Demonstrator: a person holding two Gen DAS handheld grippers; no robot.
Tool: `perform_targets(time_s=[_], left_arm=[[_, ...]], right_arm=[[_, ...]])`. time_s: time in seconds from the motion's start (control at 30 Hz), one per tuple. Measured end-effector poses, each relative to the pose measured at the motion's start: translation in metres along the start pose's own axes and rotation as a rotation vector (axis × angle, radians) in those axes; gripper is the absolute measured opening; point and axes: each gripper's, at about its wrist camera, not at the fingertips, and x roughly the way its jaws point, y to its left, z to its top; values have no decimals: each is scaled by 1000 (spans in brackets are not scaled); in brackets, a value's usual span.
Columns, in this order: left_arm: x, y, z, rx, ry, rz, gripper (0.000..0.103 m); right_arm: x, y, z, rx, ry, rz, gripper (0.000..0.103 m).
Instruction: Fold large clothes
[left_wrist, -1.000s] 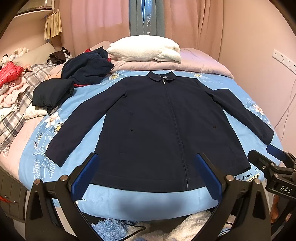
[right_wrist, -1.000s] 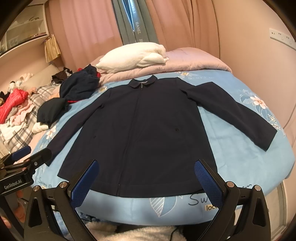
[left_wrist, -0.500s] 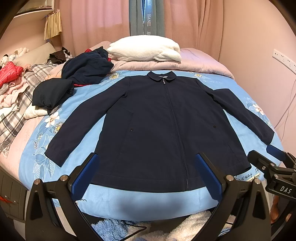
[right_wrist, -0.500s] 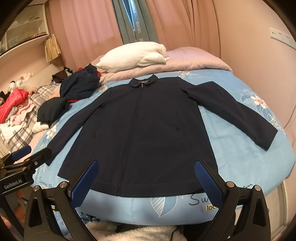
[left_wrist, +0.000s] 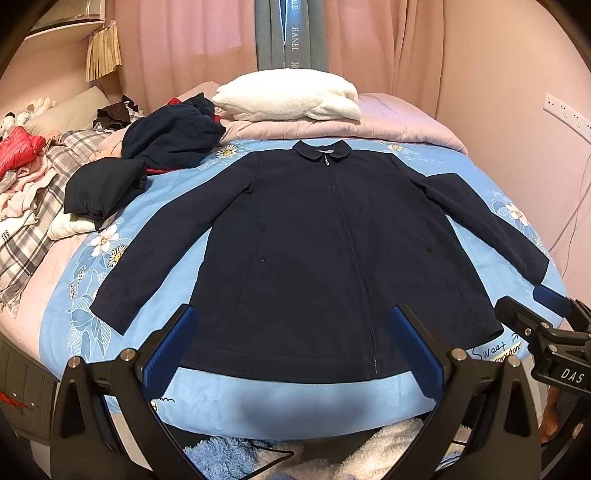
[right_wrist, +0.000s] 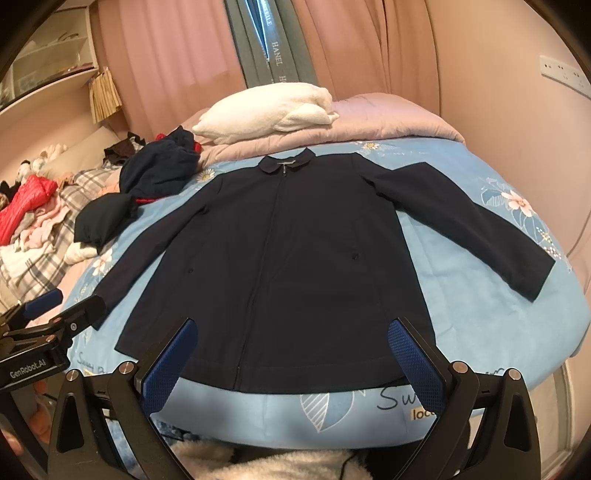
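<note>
A smooth, matte navy jacket (left_wrist: 325, 240) lies flat and zipped on the blue floral sheet (left_wrist: 229, 398), collar toward 12 o'clock, sleeves angled to 8 and 4. A fluffy white pillow (left_wrist: 288, 98) sits beyond. The left gripper (left_wrist: 291, 354) and right gripper (right_wrist: 291, 354) hover near the hem, jaws spread, their bases cut off.

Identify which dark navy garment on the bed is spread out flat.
The zip-front collared jacket in the middle, sleeves out; the other navy clothes sit bunched beside it.

"HANEL" on the curtain (left_wrist: 295, 40); "GenRobot.AI" on the left claw (right_wrist: 27, 371) (white lettering).
</note>
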Motion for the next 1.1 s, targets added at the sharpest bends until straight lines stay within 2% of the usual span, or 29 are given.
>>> perform_targets(time_s=[0.67, 0.8, 0.9, 1.1], left_arm=[[6, -3, 2, 6, 15, 1, 103], [10, -1, 1, -6, 19, -9, 103], [16, 5, 0, -45, 23, -68, 103], [51, 37, -8, -252, 73, -310, 103]], right_arm=[[3, -1, 0, 6, 13, 8, 102], [4, -12, 1, 46, 2, 39, 102], [1, -35, 0, 149, -59, 136, 102], [18, -95, -14, 412, -130, 328, 102]])
